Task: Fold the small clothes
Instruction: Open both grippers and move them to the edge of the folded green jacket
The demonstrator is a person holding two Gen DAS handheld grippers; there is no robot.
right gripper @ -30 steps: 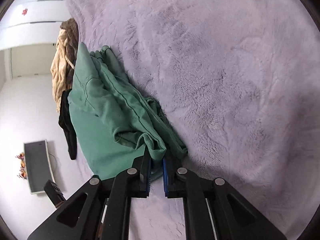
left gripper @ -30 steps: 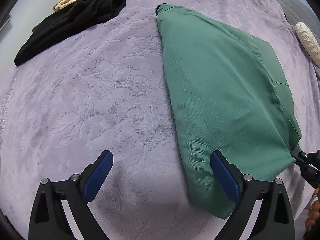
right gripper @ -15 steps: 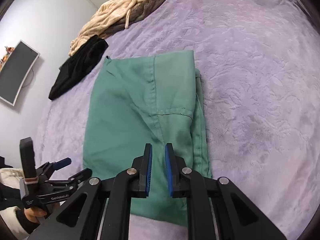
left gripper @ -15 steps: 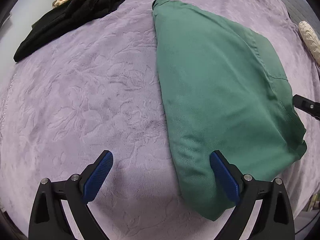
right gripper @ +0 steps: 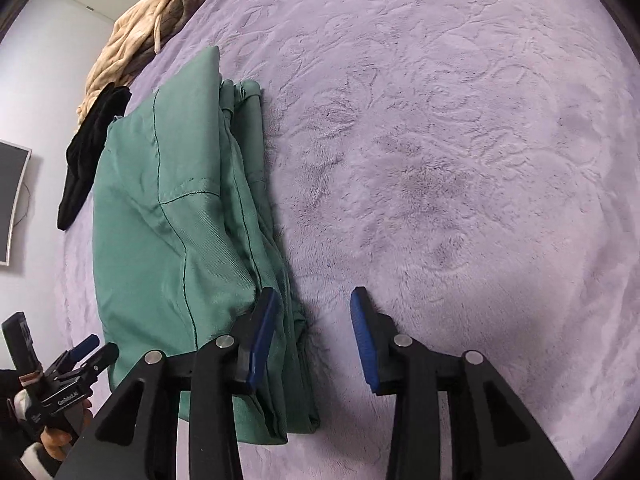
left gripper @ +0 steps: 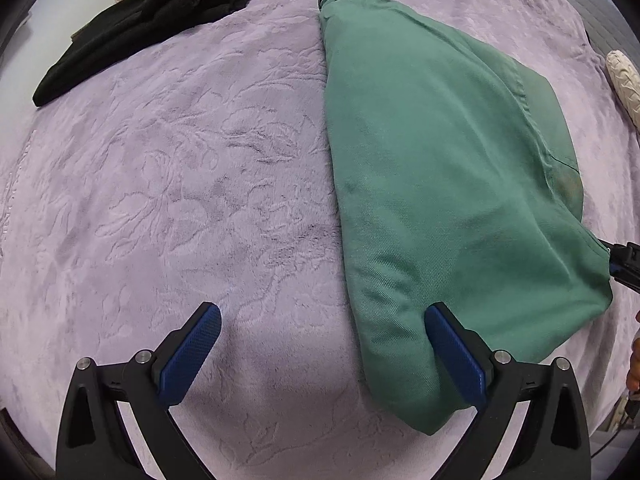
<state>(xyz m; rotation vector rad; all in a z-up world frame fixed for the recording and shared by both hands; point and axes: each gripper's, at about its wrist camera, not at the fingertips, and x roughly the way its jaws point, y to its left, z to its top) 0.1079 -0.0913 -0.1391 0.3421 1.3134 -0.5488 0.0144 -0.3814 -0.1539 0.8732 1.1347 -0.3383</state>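
Note:
A folded green garment point(left gripper: 440, 160) lies flat on the purple bedspread point(left gripper: 180, 200); it also shows in the right wrist view point(right gripper: 172, 220) with its layered edges on the right side. My left gripper point(left gripper: 322, 344) is open and empty, its right finger at the garment's near left edge. My right gripper point(right gripper: 314, 336) is open and empty, its left finger over the garment's near right corner. The left gripper also shows at the lower left of the right wrist view point(right gripper: 86, 354).
A black garment point(left gripper: 152, 24) and a beige and brown pile point(right gripper: 140, 32) lie at the far side of the bed. A white textured item point(left gripper: 624, 80) sits at the right edge. A dark screen point(right gripper: 12, 208) hangs on the wall.
My right gripper was shut on the green garment's corner, laid it down and has now opened, letting go. The left gripper stayed open and barely moved.

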